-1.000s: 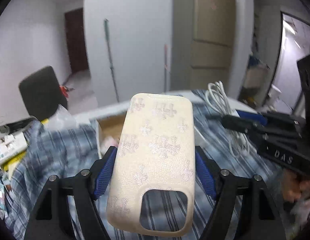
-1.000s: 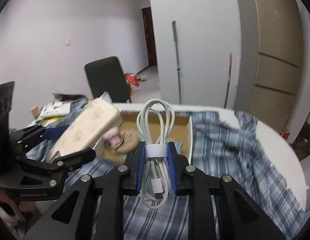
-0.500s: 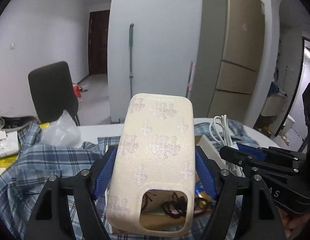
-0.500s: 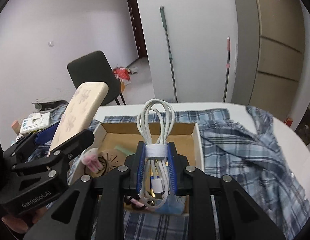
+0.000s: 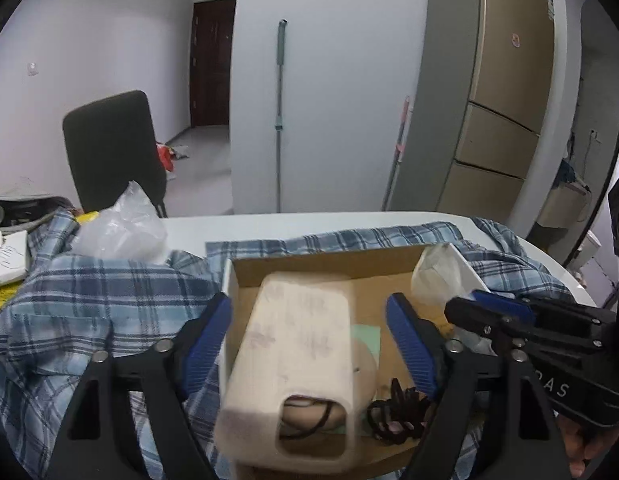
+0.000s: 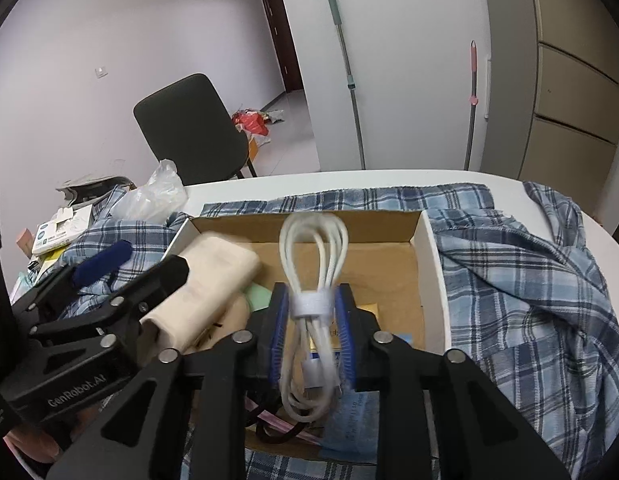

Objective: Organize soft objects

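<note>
Both claws hang over an open cardboard box (image 5: pixel 325 268) that sits on a plaid cloth (image 6: pixel 521 288) spread across a white counter (image 6: pixel 349 184).

The left claw (image 5: pixel 309 344) is opening: its blue pads (image 5: pixel 409 344) stand clear on either side of a cream phone case (image 5: pixel 297 364), which is blurred and tilted, its camera cutout nearest the lens, over the left part of the box. The pads do not press it.

The right claw (image 6: pixel 311 332) is opening too. A coiled white cable (image 6: pixel 313 264) with a white strap round its middle stands upright between the pads, over the middle of the box; whether the pads touch it I cannot tell.

In the box lie a black hair tie (image 5: pixel 397 412), a green slip (image 5: pixel 365 338) and other small items. A clear plastic bag (image 5: pixel 121 228) rests on the cloth at left, a dark chair (image 6: pixel 193 128) behind it.
</note>
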`<action>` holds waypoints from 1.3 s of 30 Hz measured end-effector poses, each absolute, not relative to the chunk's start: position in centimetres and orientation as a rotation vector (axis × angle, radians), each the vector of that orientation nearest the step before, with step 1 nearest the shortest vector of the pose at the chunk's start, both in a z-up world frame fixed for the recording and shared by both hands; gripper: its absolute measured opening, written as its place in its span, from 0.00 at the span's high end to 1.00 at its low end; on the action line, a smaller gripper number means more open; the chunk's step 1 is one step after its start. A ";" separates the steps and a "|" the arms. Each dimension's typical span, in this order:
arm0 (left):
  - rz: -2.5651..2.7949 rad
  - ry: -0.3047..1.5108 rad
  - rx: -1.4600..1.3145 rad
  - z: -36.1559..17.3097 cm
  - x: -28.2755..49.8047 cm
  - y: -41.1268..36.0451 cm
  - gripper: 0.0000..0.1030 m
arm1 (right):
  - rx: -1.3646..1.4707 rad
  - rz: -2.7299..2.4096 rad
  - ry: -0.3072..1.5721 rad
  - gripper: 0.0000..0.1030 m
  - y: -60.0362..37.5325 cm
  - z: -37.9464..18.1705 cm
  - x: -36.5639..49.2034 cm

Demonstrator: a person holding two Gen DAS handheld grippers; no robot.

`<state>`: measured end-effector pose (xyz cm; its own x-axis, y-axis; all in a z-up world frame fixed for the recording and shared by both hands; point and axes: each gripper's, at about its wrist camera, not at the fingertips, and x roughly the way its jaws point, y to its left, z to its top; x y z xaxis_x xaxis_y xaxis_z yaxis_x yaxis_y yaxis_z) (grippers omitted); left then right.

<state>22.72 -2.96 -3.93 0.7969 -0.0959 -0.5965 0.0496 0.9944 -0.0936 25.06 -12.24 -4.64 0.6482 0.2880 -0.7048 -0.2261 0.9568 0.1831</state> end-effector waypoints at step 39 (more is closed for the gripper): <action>0.030 0.091 -0.047 3.1 1.0 0.1 0.00 | 0.023 0.252 0.186 0.01 -15.0 2.2 5.5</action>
